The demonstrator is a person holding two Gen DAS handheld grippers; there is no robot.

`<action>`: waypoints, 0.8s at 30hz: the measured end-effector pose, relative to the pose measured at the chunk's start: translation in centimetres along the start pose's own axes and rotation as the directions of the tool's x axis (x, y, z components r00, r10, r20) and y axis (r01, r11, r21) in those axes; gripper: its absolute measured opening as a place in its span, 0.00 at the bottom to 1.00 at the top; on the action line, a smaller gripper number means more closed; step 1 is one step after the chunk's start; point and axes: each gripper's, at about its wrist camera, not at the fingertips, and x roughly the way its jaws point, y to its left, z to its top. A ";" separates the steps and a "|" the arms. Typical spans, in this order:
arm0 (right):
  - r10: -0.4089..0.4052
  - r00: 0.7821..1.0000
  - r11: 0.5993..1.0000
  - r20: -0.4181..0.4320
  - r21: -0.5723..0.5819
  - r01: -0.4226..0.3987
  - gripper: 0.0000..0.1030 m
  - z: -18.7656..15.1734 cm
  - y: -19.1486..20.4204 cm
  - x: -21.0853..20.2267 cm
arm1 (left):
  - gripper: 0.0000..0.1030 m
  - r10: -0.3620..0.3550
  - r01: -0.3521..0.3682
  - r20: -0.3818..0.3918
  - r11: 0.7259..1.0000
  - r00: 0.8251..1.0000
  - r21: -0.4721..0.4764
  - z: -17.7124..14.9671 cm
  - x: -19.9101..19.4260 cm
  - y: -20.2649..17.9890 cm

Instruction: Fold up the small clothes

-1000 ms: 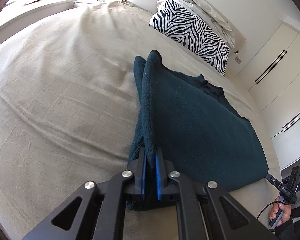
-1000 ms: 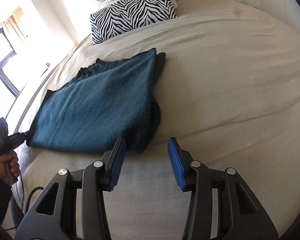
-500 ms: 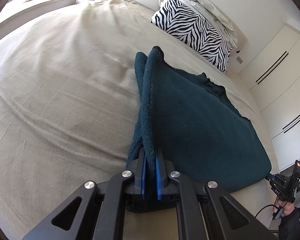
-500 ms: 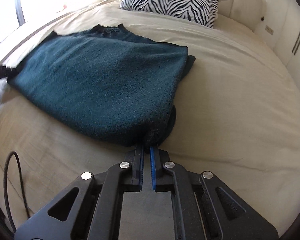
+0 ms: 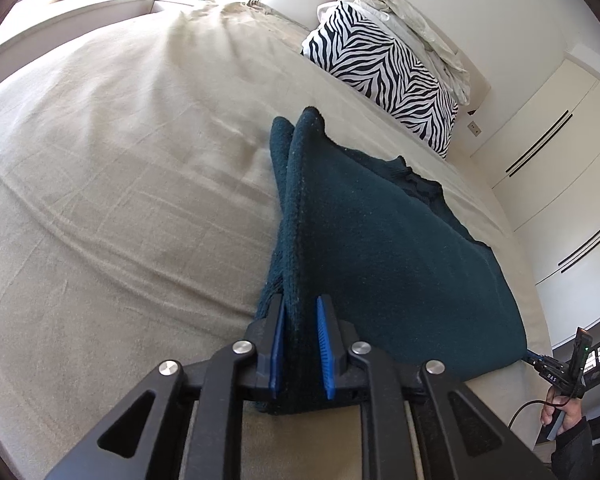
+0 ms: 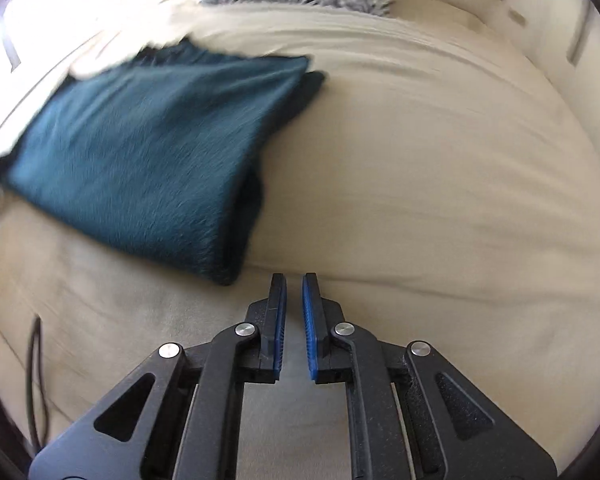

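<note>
A dark teal knitted garment [image 5: 380, 248] lies folded on the beige bed [image 5: 120, 180]. My left gripper [image 5: 301, 308] has its blue pads slightly apart around the garment's folded edge, which still stands between them. In the right wrist view, which is blurred by motion, the garment [image 6: 140, 152] lies to the left. My right gripper [image 6: 295, 280] is nearly shut and empty, just right of the garment's near corner and apart from it.
A zebra-striped pillow [image 5: 384, 76] and a white pillow [image 5: 416, 36] lie at the head of the bed. White wardrobe doors [image 5: 560, 184] stand at the right. The other hand-held gripper [image 5: 560, 376] shows at the bed's right edge. A black cable [image 6: 36, 380] hangs at the left.
My right gripper was shut on the garment's corner half a second ago; it has let go and pulled back to the right. My left gripper's pads have opened a little around the fold.
</note>
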 end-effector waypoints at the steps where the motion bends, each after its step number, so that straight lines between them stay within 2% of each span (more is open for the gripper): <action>1: 0.031 0.999 0.999 0.019 0.043 -0.032 0.08 -0.1 -0.5 -0.4 | 0.21 -0.004 0.004 0.011 1.000 1.000 0.003 0.1 -0.3 -0.2; 4: 0.110 0.992 0.986 0.060 0.123 -0.116 0.08 0.1 -0.9 -1.2 | 0.25 -0.010 0.010 0.026 1.000 1.000 0.014 0.2 -0.4 -0.7; 6: 0.178 0.979 0.966 0.099 0.174 -0.193 0.09 0.3 -0.8 -1.3 | 0.25 -0.009 0.008 0.023 1.000 1.000 0.021 0.1 -0.1 -1.0; 7: 0.197 0.974 0.956 0.112 0.196 -0.217 0.14 0.4 -0.7 -1.3 | 0.25 -0.012 0.011 0.019 1.000 1.000 0.022 0.0 0.0 -1.1; 9: 0.239 0.961 0.929 0.138 0.256 -0.268 0.34 0.6 -0.7 -0.7 | 0.25 -0.007 0.007 0.017 0.999 1.000 0.032 -0.2 0.2 -1.3; 10: 0.245 0.957 0.918 0.154 0.282 -0.280 0.57 0.6 -0.6 -0.4 | 0.25 0.000 -0.001 0.014 0.999 1.000 0.038 -0.2 0.3 -1.4; 11: 0.243 0.955 0.912 0.170 0.295 -0.285 0.66 0.2 -0.1 -0.5 | 0.25 0.001 -0.001 0.009 0.999 1.000 0.035 -0.3 0.4 -1.3; 14: 0.233 0.958 0.911 0.168 0.307 -0.275 0.66 0.3 0.9 0.4 | 0.24 0.004 -0.004 0.011 1.000 1.000 0.017 0.0 0.4 -0.8; 17: 0.202 0.970 0.923 0.134 0.304 -0.235 0.64 0.6 1.8 1.6 | 0.11 0.014 -0.014 -0.002 1.000 1.000 0.007 0.0 0.7 -0.3; 19: 0.194 0.974 0.929 0.119 0.296 -0.221 0.61 0.9 2.5 2.4 | 0.08 0.011 -0.011 -0.013 1.000 1.000 0.001 -0.2 0.9 0.0; 23: 0.171 0.982 0.949 0.076 0.255 -0.185 0.28 1.5 3.7 4.0 | 0.07 -0.013 0.012 -0.026 1.000 1.000 -0.028 -0.3 1.0 0.5; 24: 0.160 0.984 0.954 0.072 0.246 -0.173 0.27 1.4 3.9 4.2 | 0.07 -0.016 0.015 -0.027 0.999 1.000 -0.032 -0.3 0.9 0.6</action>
